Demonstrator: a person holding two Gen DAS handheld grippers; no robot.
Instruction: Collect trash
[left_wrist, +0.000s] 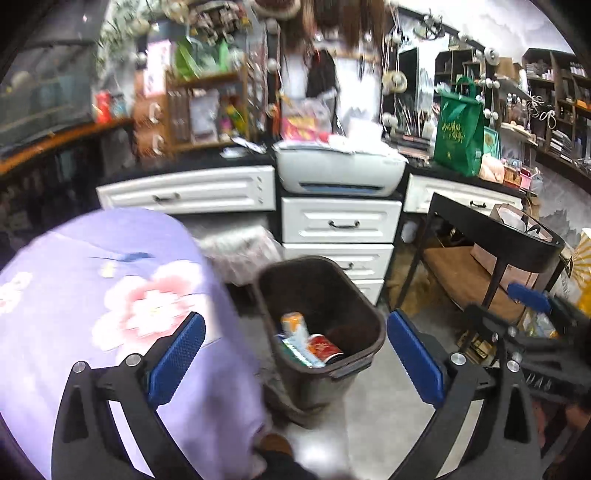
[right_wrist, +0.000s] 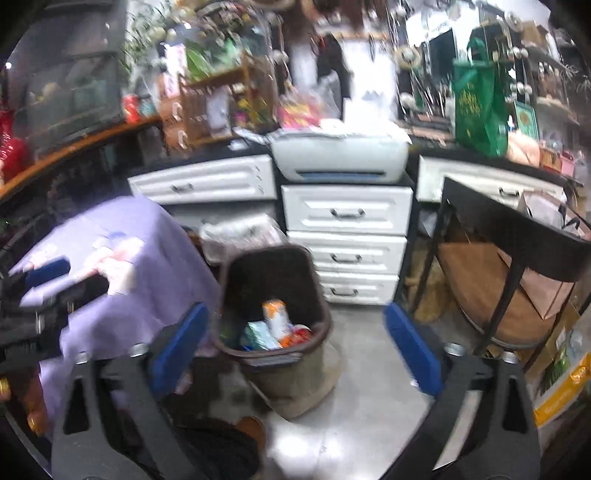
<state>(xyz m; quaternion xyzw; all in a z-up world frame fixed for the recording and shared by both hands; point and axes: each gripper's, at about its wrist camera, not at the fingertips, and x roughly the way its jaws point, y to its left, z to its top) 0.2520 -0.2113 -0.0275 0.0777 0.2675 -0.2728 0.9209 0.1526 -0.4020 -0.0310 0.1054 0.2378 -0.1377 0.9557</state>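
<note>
Trash sits in the dark brown plastic bin on the grey floor: a red drink can, an orange-and-white carton and a teal packet. Bin's just beside the table with the purple flowered cloth, in front of the white drawers. Left gripper and right gripper both have their blue-padded jaws spread wide, holding nothing, hanging above the bin.

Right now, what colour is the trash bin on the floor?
Dark brown trash bin, clearest in the left wrist view.
</note>
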